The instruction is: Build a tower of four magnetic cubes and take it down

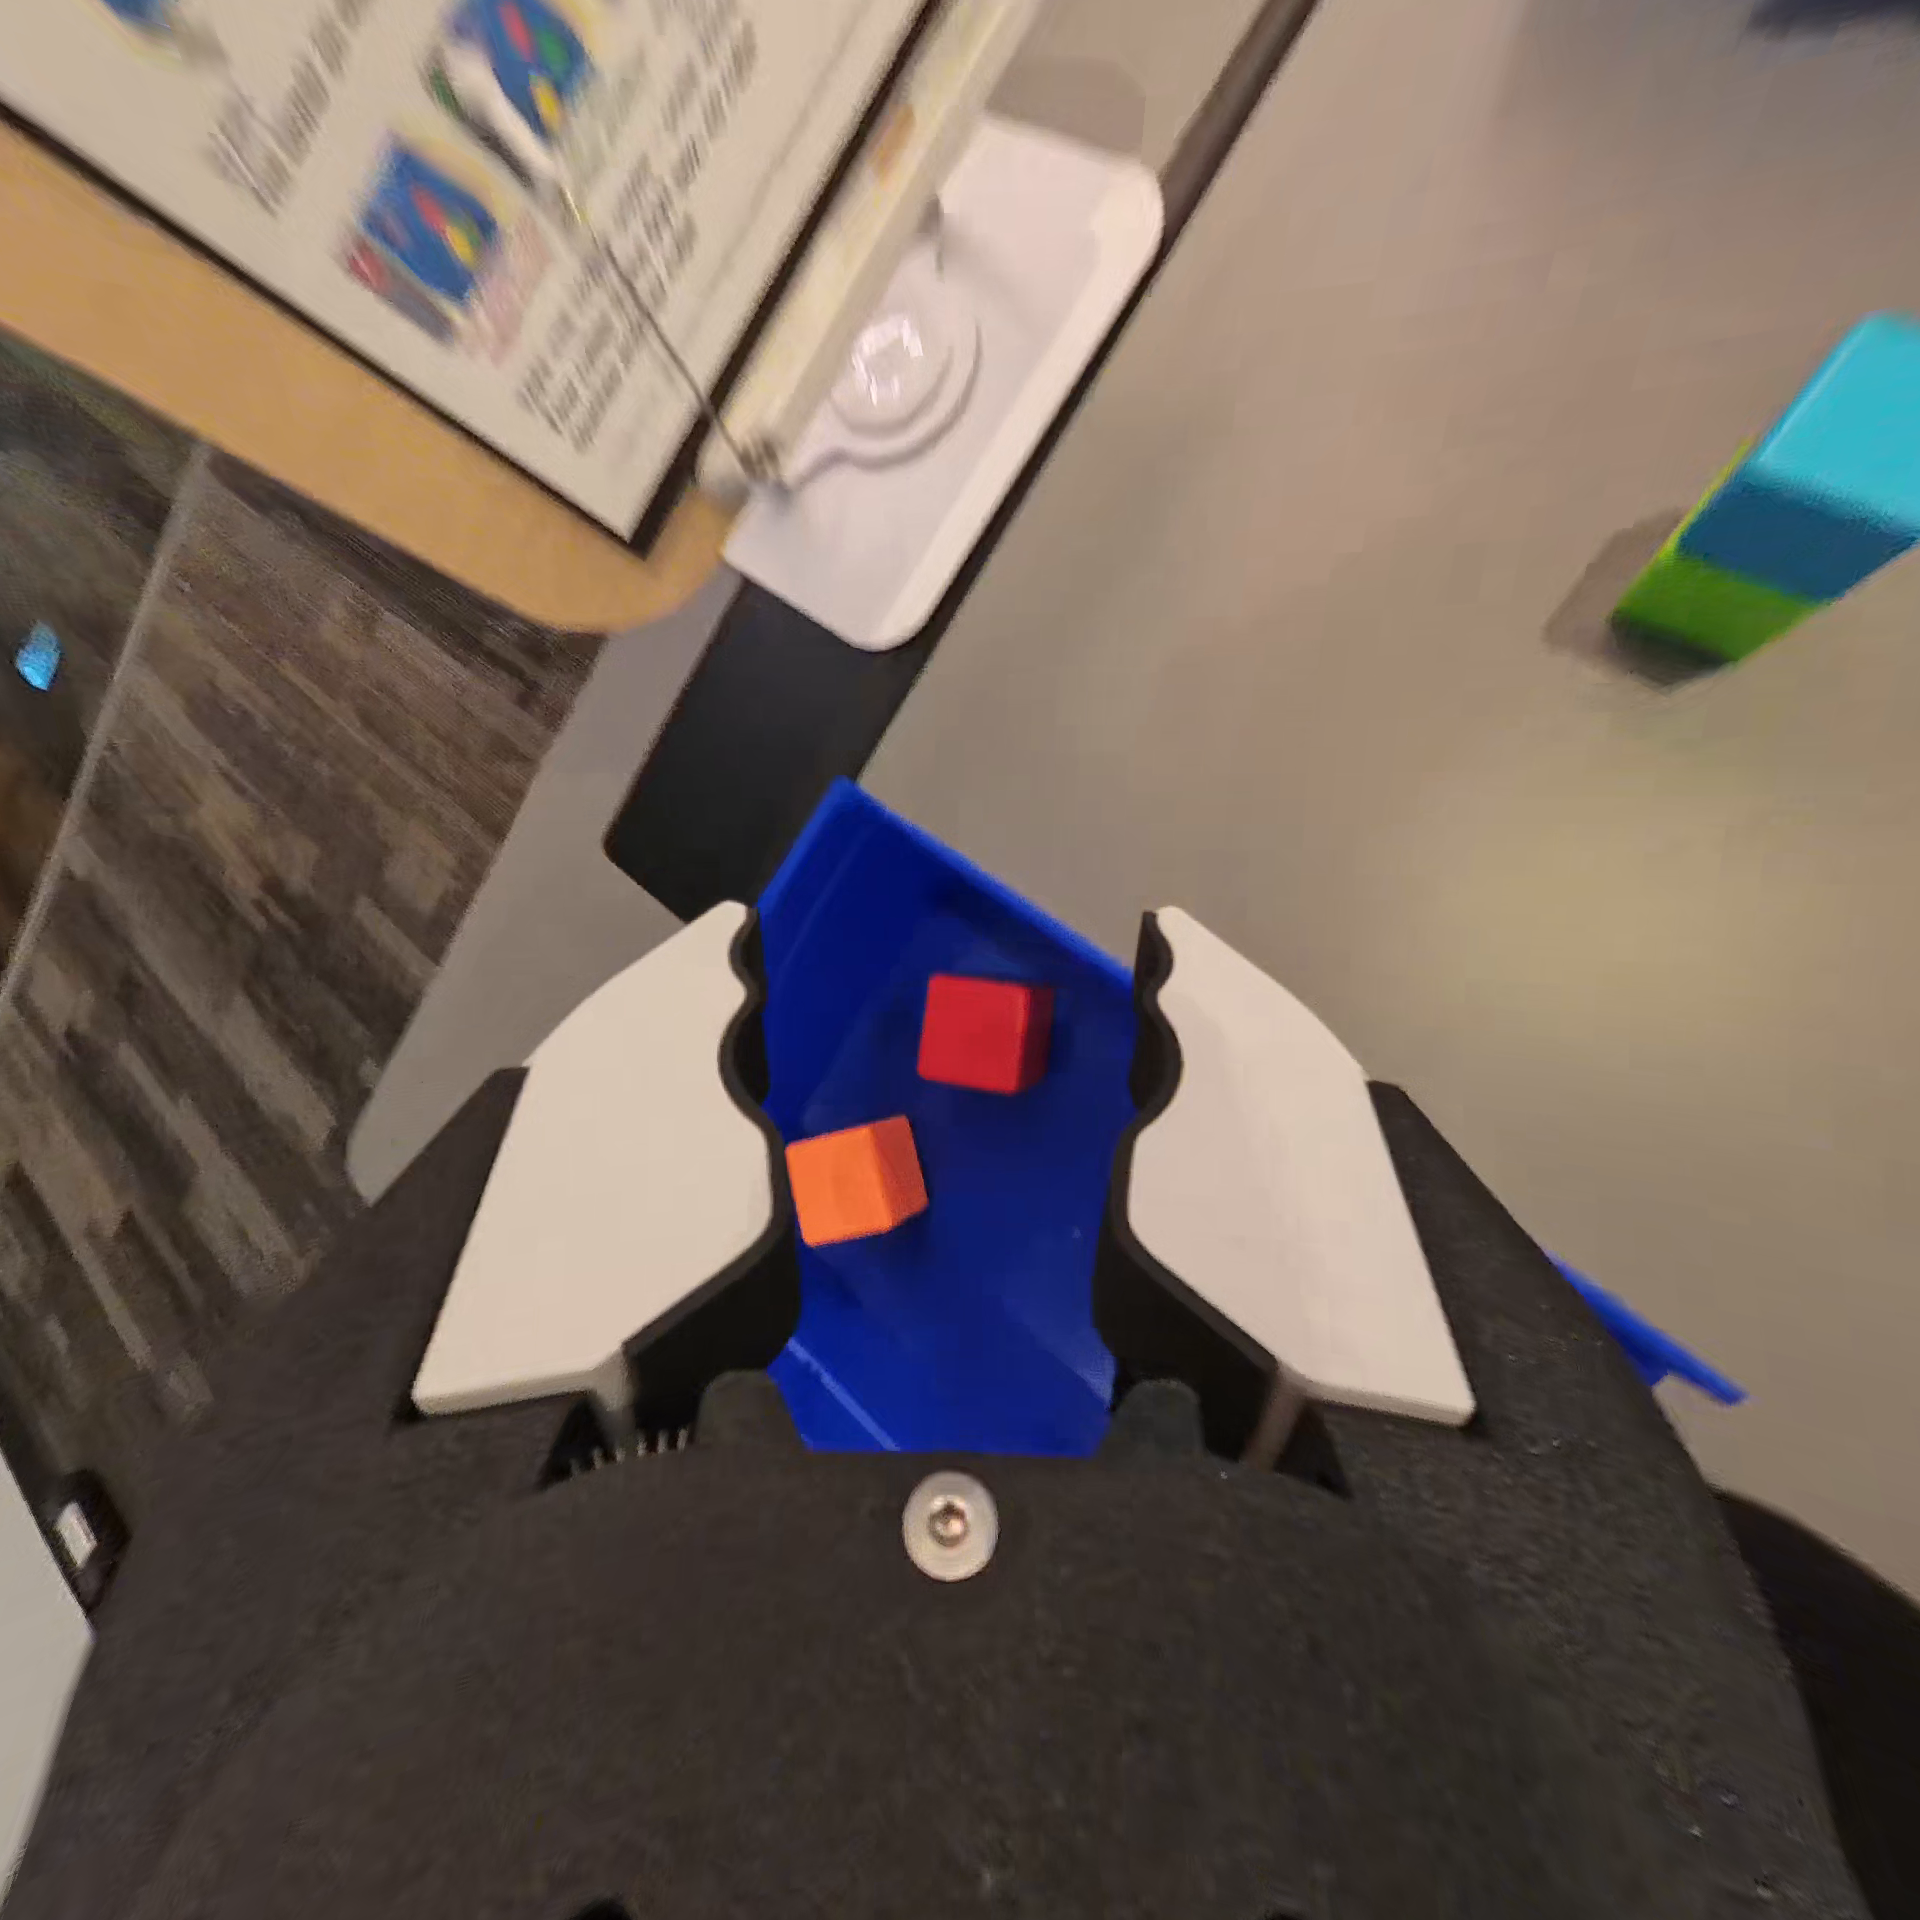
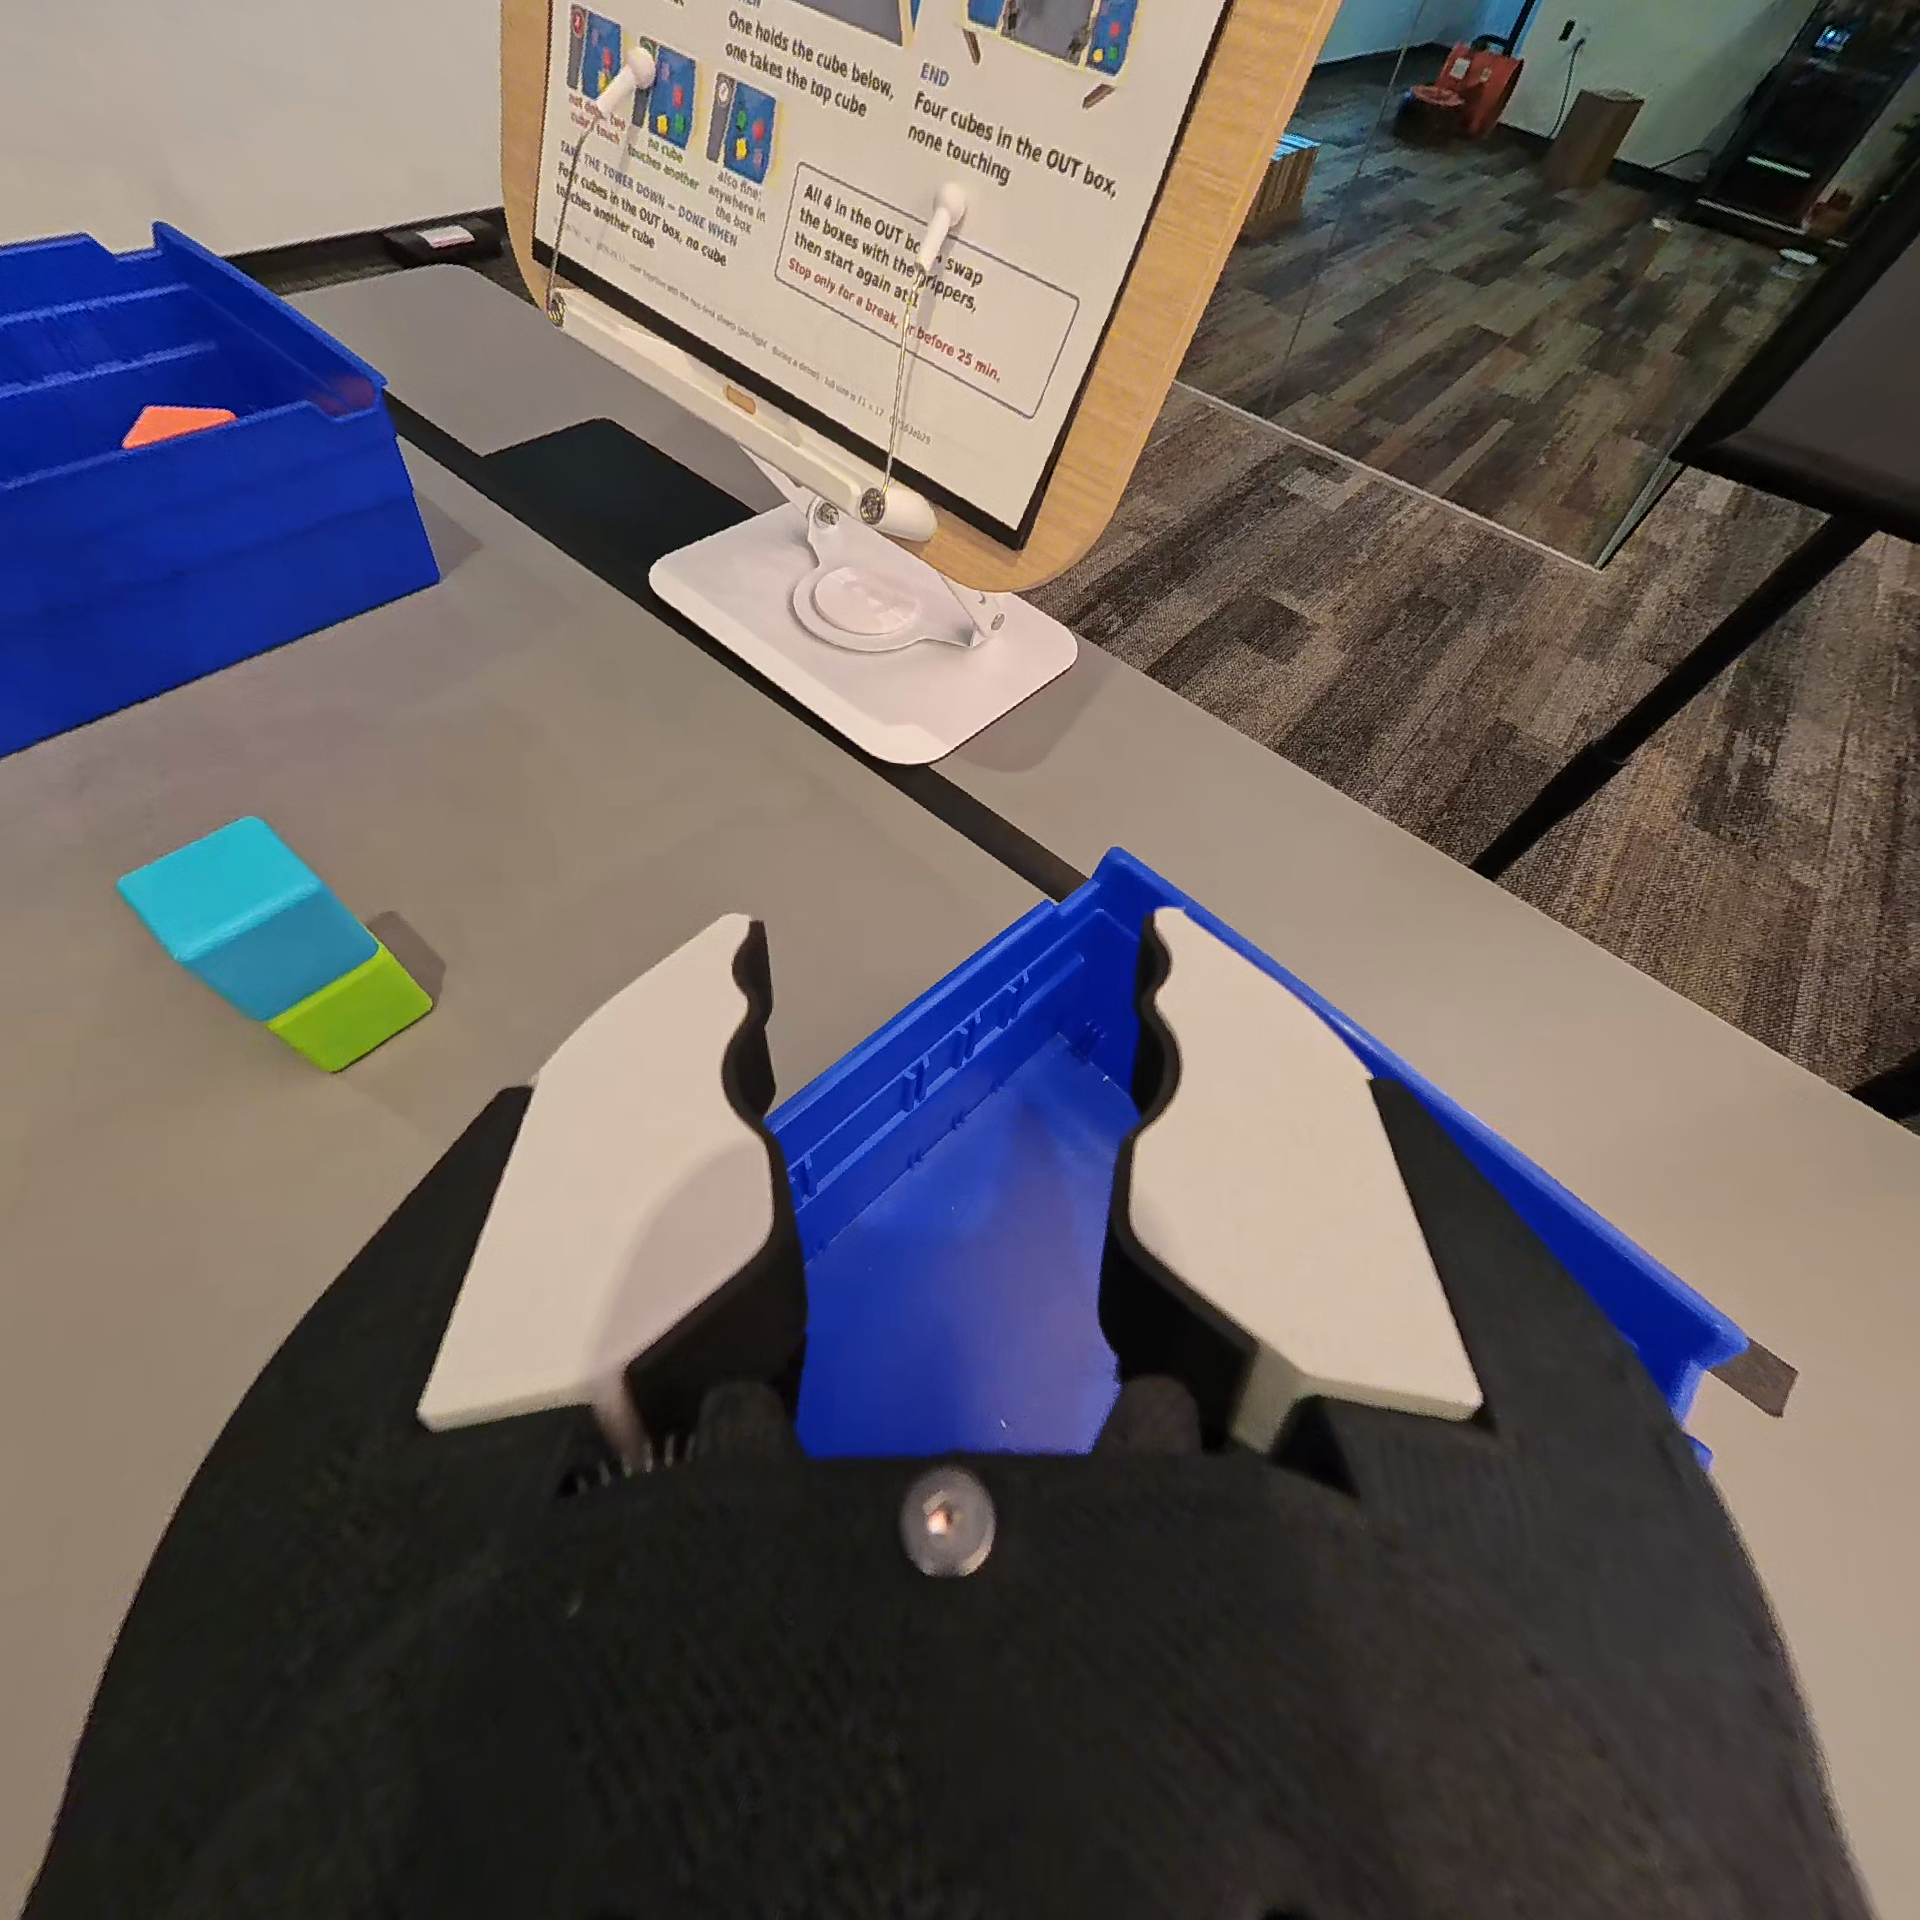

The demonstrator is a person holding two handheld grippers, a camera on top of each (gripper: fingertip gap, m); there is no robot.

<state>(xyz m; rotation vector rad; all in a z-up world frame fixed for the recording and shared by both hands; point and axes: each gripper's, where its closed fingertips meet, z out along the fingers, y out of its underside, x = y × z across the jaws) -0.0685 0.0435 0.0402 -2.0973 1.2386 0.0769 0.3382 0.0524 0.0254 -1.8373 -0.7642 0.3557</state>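
Note:
In the left wrist view my left gripper [image 1: 948,940] is open and empty above a blue box [image 1: 977,1320] that holds a red cube [image 1: 977,1034] and an orange cube [image 1: 854,1179], which lie apart. A cyan cube [image 1: 1829,488] stands on a green cube [image 1: 1714,613] on the table at the right. In the right wrist view my right gripper [image 2: 951,940] is open and empty over a second blue box [image 2: 935,1299], whose visible floor is bare. The cyan cube [image 2: 244,909] on the green cube [image 2: 353,1013] stands at the left. The first blue box [image 2: 208,540] with the orange cube [image 2: 177,424] is at the far left.
A white stand [image 2: 862,634] holds a wooden board with an instruction sheet [image 2: 831,229] at the table's far edge. A black strip [image 2: 727,665] runs across the grey table [image 2: 540,831]. Dark patterned carpet [image 2: 1455,416] lies beyond the edge. The grippers' ends are close to 40 cm from one another.

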